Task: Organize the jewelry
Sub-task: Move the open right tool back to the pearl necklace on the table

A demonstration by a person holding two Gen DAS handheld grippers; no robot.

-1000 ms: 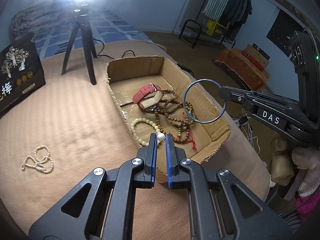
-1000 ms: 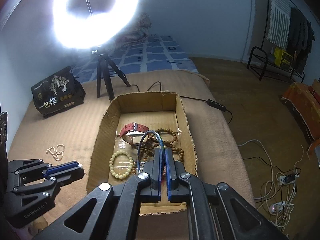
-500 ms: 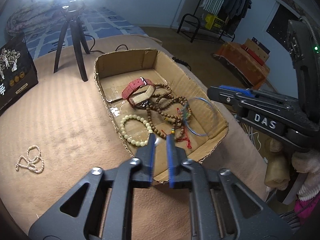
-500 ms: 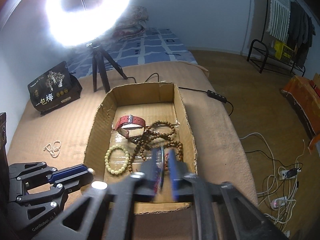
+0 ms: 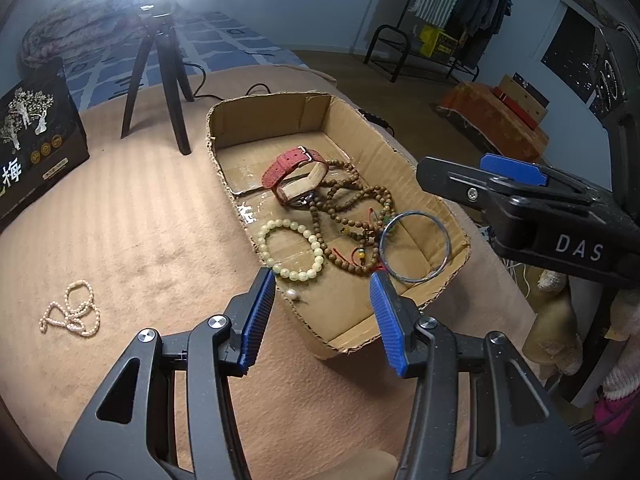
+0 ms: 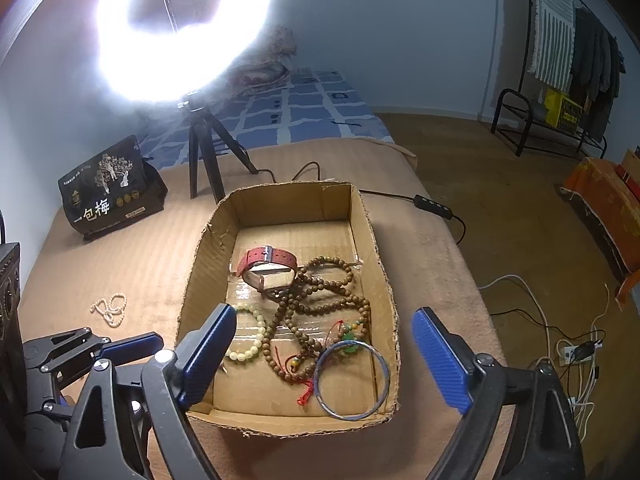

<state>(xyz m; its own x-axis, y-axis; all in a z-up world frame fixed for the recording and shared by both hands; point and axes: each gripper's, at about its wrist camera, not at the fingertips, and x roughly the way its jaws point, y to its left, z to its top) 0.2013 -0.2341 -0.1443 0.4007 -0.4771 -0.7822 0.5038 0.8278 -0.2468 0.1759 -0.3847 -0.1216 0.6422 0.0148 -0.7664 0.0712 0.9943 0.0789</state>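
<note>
A cardboard box [image 5: 424, 196] [image 6: 200, 276] on the tan bed holds a red watch [image 5: 294, 168] [image 6: 266, 262], brown bead strands [image 5: 352, 208] [image 6: 320, 304], a pale bead bracelet [image 5: 290, 250] [image 6: 250, 336], a blue bangle [image 5: 414, 246] [image 6: 351, 380] and a white pearl earring [image 5: 291, 294]. My left gripper [image 5: 322, 312] is open and empty over the box's near edge. My right gripper [image 6: 324, 360] is open and empty above the box's near end. A pearl necklace [image 5: 72, 314] [image 6: 109, 309] lies on the bed left of the box.
A ring light on a black tripod [image 5: 156, 76] [image 6: 204, 156] stands behind the box. A black printed bag [image 5: 32, 136] [image 6: 110, 188] sits at the far left. A cable with a switch [image 6: 434, 204] runs off the bed's right edge.
Both grippers opened. The left let go of the pearl earring and the right let go of the blue bangle; both now lie in the box.
</note>
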